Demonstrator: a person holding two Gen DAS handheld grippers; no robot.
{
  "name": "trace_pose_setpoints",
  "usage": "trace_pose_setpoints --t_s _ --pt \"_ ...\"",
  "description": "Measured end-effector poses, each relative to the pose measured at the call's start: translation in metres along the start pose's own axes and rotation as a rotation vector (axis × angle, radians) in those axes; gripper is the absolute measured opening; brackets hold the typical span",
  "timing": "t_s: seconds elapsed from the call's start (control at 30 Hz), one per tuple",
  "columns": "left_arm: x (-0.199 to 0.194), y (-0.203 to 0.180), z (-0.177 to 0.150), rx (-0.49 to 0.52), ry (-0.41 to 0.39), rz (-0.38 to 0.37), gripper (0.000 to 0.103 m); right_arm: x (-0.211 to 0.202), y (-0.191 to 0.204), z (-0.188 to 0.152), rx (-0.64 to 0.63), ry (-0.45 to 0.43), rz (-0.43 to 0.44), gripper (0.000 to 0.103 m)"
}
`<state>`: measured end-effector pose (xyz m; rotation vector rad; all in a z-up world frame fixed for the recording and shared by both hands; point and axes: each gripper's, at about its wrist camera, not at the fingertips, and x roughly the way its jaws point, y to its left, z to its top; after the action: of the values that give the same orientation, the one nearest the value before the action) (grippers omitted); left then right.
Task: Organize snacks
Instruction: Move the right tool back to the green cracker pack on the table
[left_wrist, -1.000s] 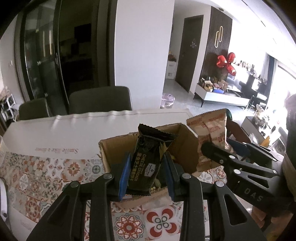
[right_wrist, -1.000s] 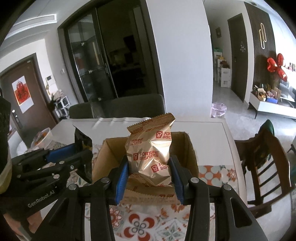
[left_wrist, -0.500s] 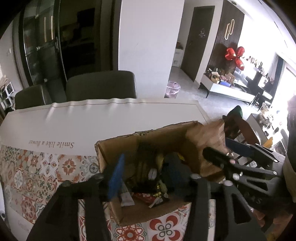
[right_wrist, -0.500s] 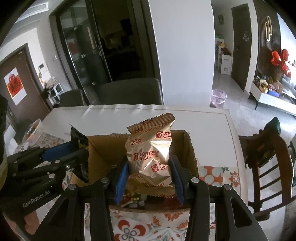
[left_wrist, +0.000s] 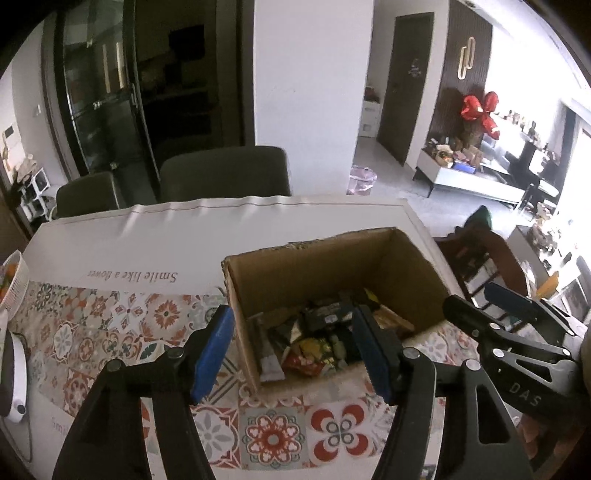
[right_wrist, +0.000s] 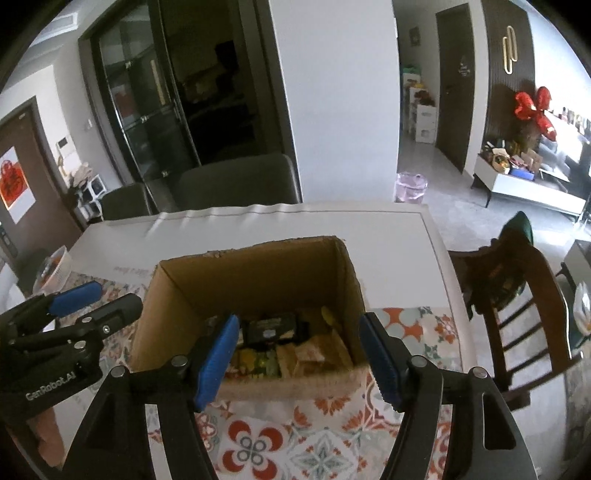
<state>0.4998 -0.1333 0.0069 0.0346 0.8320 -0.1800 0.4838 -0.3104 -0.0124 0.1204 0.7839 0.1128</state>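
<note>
Looking from the left wrist, the left gripper (left_wrist: 291, 350) opens wide, empty, low in frame; snack packets (left_wrist: 317, 336) lie in the cardboard box (left_wrist: 332, 258) at centre. From the right wrist, the right gripper (right_wrist: 297, 360) also opens, empty, below the box.

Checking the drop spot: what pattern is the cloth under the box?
Floral tiles in red, orange and teal on the cloth under the box; left wrist view shows it best.

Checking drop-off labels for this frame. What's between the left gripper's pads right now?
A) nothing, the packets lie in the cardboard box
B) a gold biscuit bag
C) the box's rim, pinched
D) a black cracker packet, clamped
A: the left gripper has its jaws opening with nothing held between them, and the snack packets lie on the bottom of the cardboard box.
</note>
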Motion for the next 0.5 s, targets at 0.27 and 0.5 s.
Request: trace_pose_setpoints --t_s 0.27,0.5 --pt "-0.046 -0.01 -0.033 0.039 -0.066 0.008 0.076 -0.043 -0.006 -0.04 0.079 -0.01 -0.072 0.068" --pt "-0.057 -0.014 -0.074 0.084 -0.036 0.01 0.077 -0.058 -0.012 -0.081 0.137 0.03 -0.118 0.068"
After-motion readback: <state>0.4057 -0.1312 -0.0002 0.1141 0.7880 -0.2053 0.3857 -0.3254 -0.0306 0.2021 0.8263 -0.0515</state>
